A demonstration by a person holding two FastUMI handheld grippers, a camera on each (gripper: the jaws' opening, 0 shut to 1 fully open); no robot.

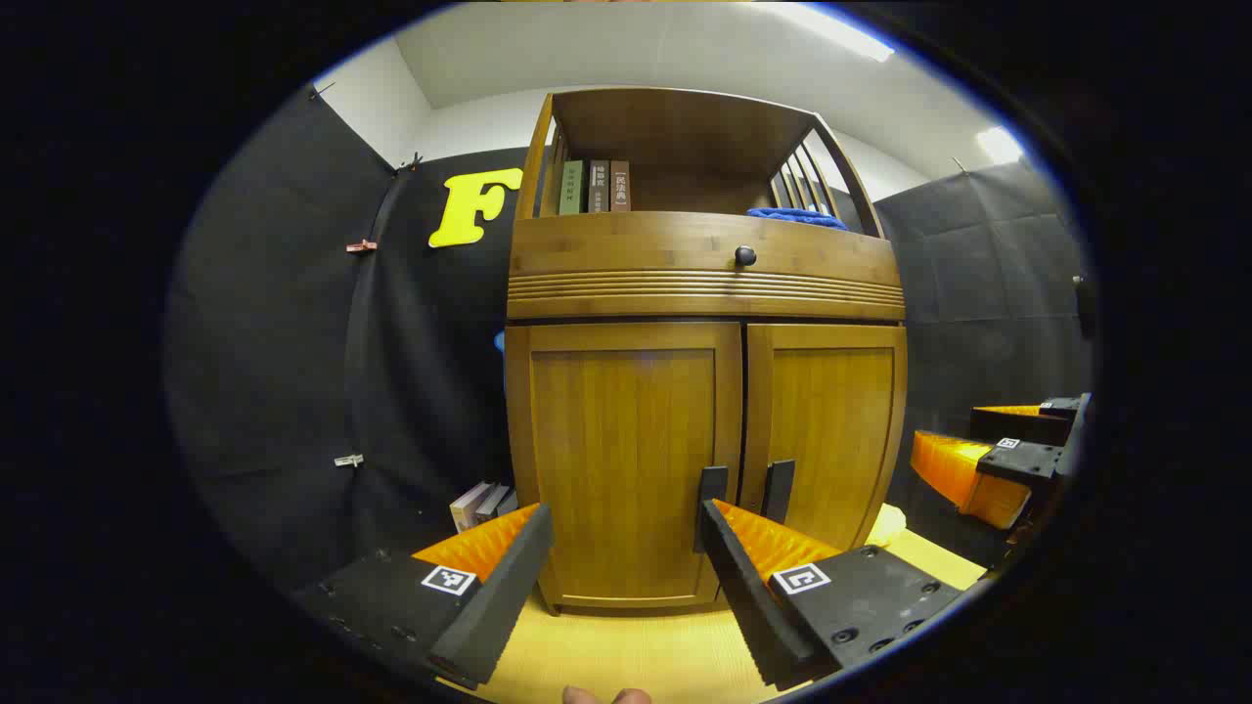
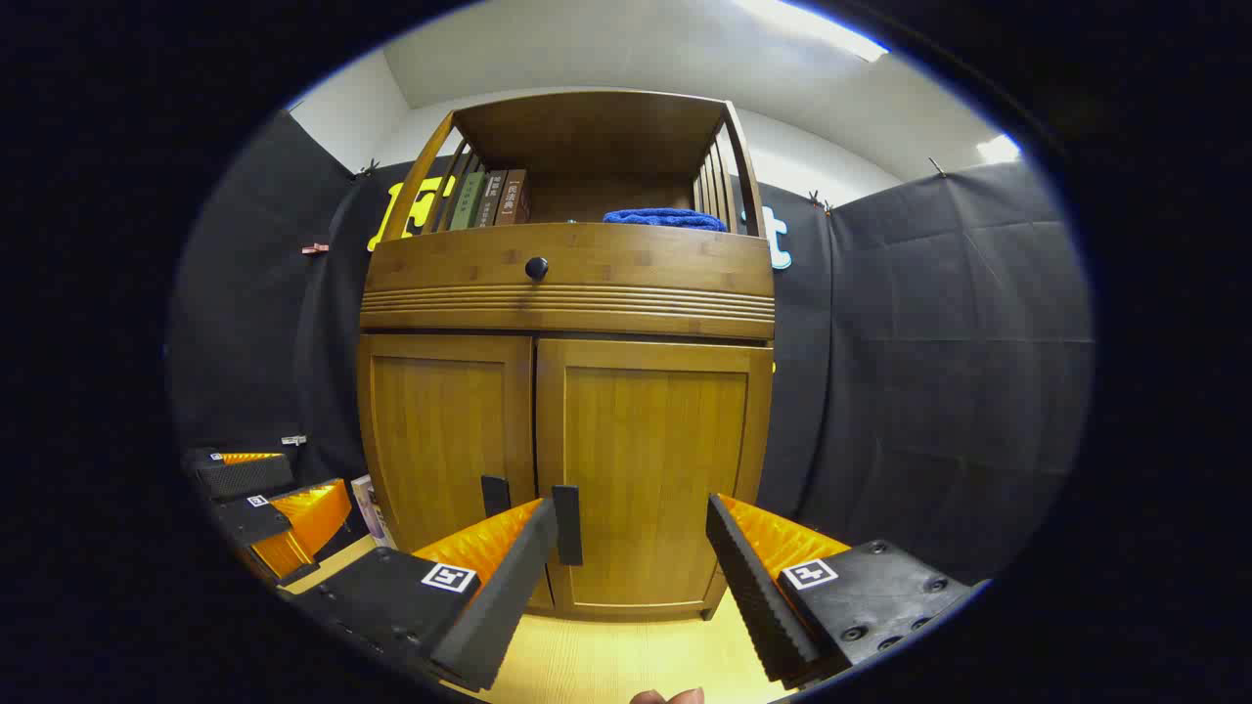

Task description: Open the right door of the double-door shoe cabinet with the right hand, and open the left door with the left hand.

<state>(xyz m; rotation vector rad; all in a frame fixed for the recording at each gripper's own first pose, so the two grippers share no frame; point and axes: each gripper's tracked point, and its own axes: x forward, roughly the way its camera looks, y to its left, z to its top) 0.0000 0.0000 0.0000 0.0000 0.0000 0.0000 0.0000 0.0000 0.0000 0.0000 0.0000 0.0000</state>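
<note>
Left gripper view: left gripper [image 1: 626, 548] spread, empty | right gripper [image 2: 634, 543] spread, seemingly off closed doors [image 2: 558, 460]

Glossy, smooth-grained wood on the shoe cabinet [image 2: 567, 293], matt dark door handles [image 2: 567, 525], soft blue cloth [image 2: 663, 218] above.
</note>
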